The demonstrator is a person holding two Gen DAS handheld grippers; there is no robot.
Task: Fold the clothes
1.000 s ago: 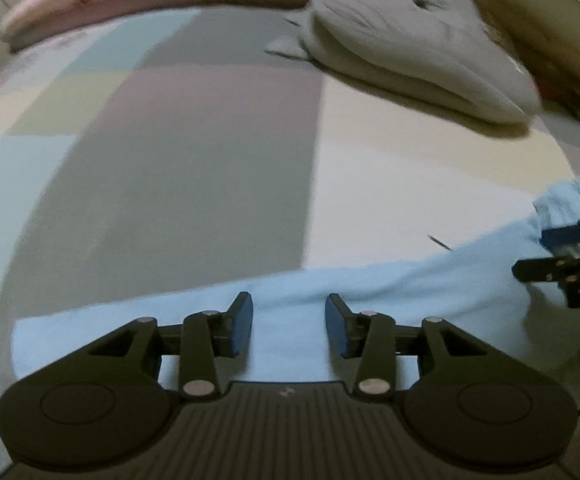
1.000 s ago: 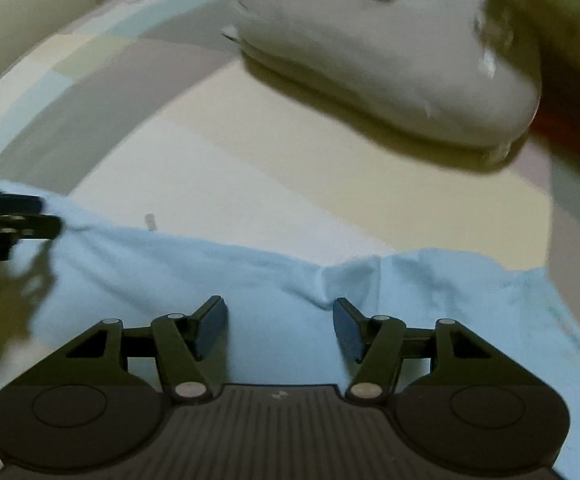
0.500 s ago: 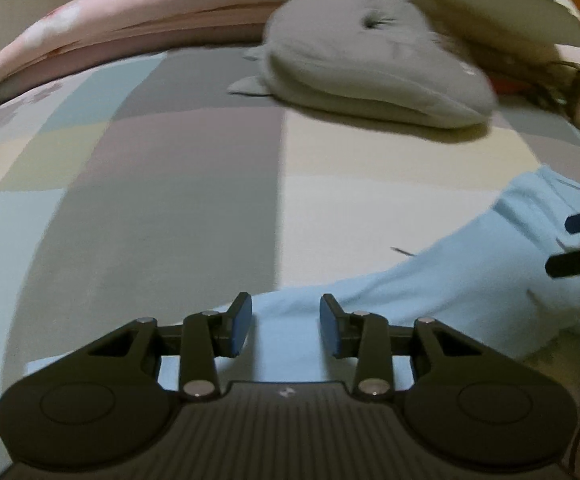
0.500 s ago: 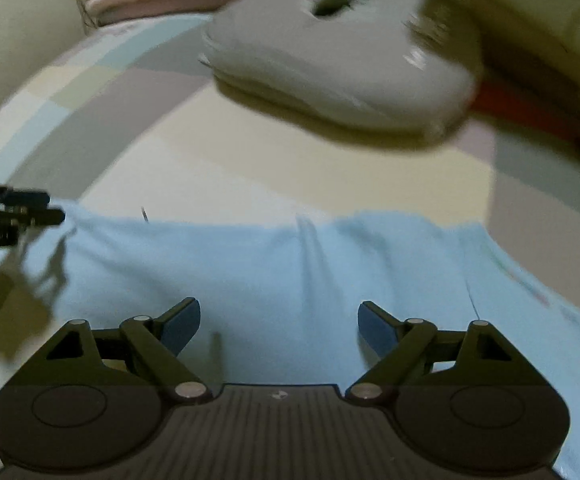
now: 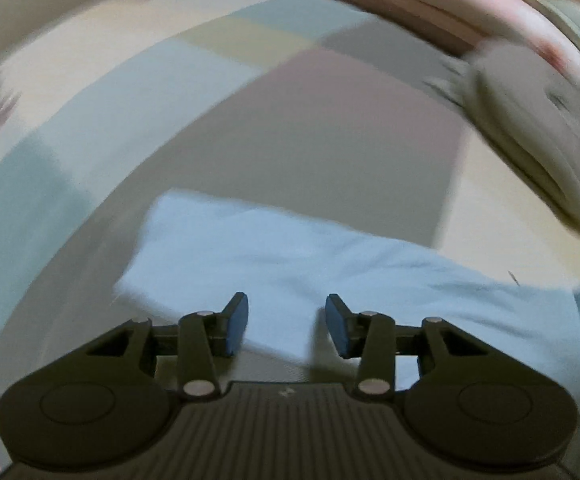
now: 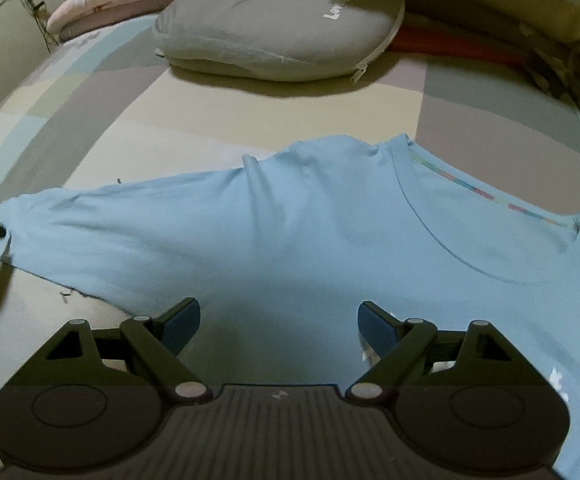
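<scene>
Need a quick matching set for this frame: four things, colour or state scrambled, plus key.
Column one:
1. T-shirt
2. cushion
3. right claw
4. bedsheet

Column two:
A. grey, with a hole in the middle
B. pastel patchwork blocks
C. light blue, spread flat
D. wide open, holding nothing

Pairs: 1-C, 2-A, 3-D, 4-B

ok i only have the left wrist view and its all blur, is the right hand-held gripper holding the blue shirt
observer: No. The right hand-held gripper is wide open over the blue shirt, nothing pinched.
operator: which end is the collar
observer: On the right in the right wrist view; the neckline shows multicoloured tape.
operator: anything wrinkled
observer: One raised crease stands near the shirt's far edge.
</scene>
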